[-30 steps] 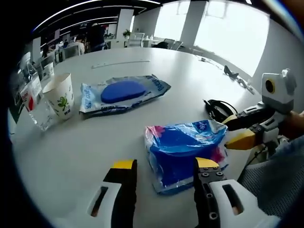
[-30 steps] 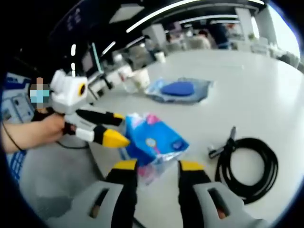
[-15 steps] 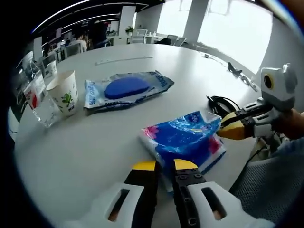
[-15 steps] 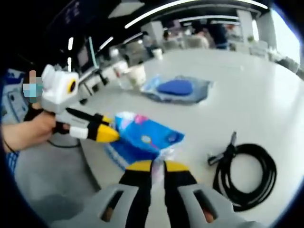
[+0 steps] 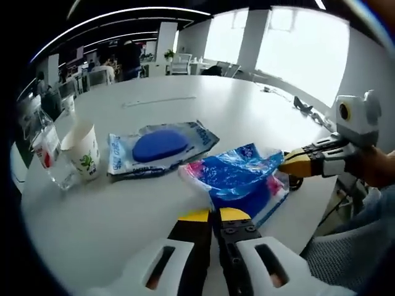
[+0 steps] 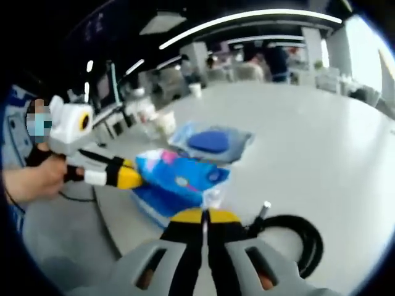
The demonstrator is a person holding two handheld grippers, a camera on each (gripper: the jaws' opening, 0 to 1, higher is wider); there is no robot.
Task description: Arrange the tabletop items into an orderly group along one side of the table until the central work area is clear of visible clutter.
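Together, a soft blue tissue pack is held at opposite ends by two grippers near the edge of a round white table. The left gripper is seen with its yellow-tipped jaws pressed together on the pack's near plastic edge, while the right gripper is clamped on the crinkled film at the far end. In the right gripper view, the right gripper is closed on a twist of clear wrapper, and the left gripper is set against the pack from the other side. The pack's long axis is laid roughly between the two grippers, so neither is clearly nearer. Just beyond the pack, a flat wipes packet with a blue oval lid is laid, glossy and creased; past it stand a paper cup and a clear plastic bottle at the table's side. A coiled black cable is left just beside the pack. Judged from this, the pack would be carried toward the cup and bottle, the thin film being liable to slip or tear.
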